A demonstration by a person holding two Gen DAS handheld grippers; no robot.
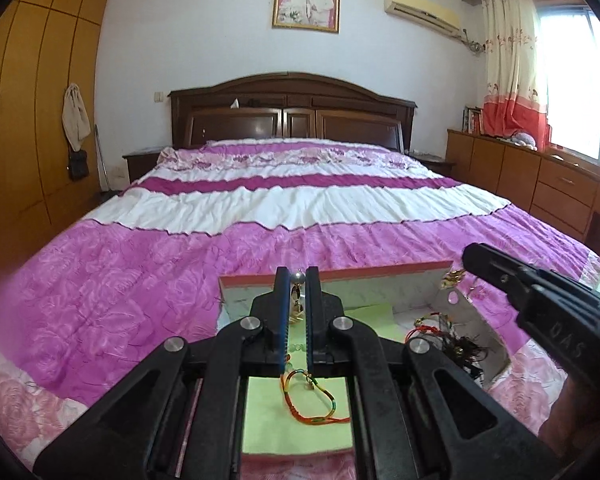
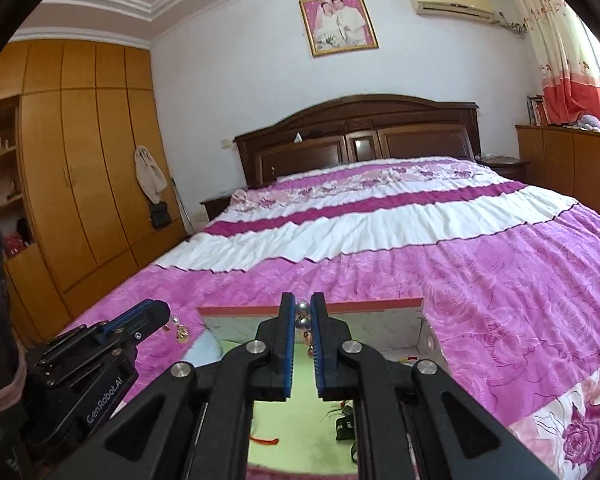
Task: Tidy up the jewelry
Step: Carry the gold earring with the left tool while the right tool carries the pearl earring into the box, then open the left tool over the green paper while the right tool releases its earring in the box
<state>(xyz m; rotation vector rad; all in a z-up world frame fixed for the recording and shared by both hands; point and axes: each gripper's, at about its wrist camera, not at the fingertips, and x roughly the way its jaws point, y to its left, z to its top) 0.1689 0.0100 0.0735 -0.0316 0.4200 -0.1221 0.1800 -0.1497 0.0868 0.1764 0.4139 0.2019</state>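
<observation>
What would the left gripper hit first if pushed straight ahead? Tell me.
Likely the box's far wall: the left gripper, shut on a pearl earring, points just over that pink-edged rim. If it clears the rim, next comes the pink bedspread. Depth is unclear.

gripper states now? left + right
Left gripper: shut on a dangling earring with a silver bead.
Right gripper: shut on a matching silver-beaded earring.

Pink rose-patterned bedspread [image 1: 140, 264] with white and magenta stripes, pale green box lining [image 1: 296, 420], red-orange cord bracelet [image 1: 316, 404].
</observation>
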